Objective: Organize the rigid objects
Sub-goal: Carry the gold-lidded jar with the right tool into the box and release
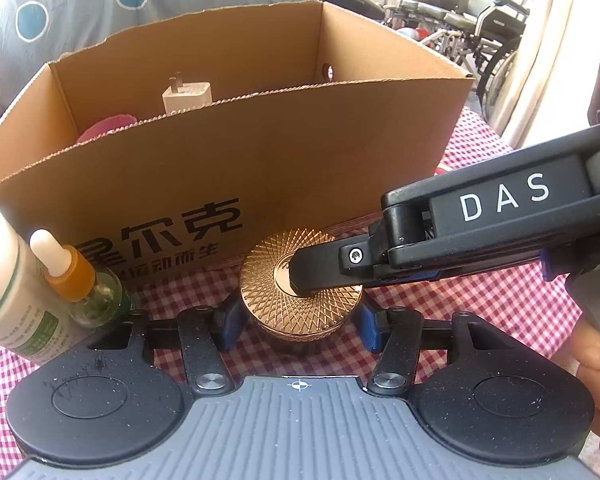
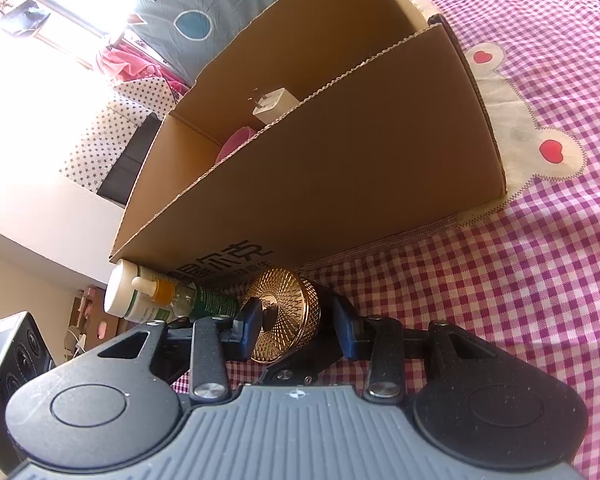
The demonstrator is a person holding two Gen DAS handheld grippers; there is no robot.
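While my left gripper (image 1: 300, 322) pinches the gold-lidded jar (image 1: 300, 280) by its sides on the checked cloth (image 1: 480, 304), my right gripper (image 2: 296, 320) clamps it top to bottom, one finger (image 1: 320, 266) flat on the lid. So the jar sits dead centre between both tools, axis upright, lid facing up. Just beyond stands the cardboard box (image 1: 260, 168), a white charger (image 1: 186, 96) already inside, so the lift goes up and forward

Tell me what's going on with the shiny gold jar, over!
Left gripper clamps gold jar at its sides. Right gripper grips its lid top and bottom. Cardboard box right behind; dropper bottle close beside.
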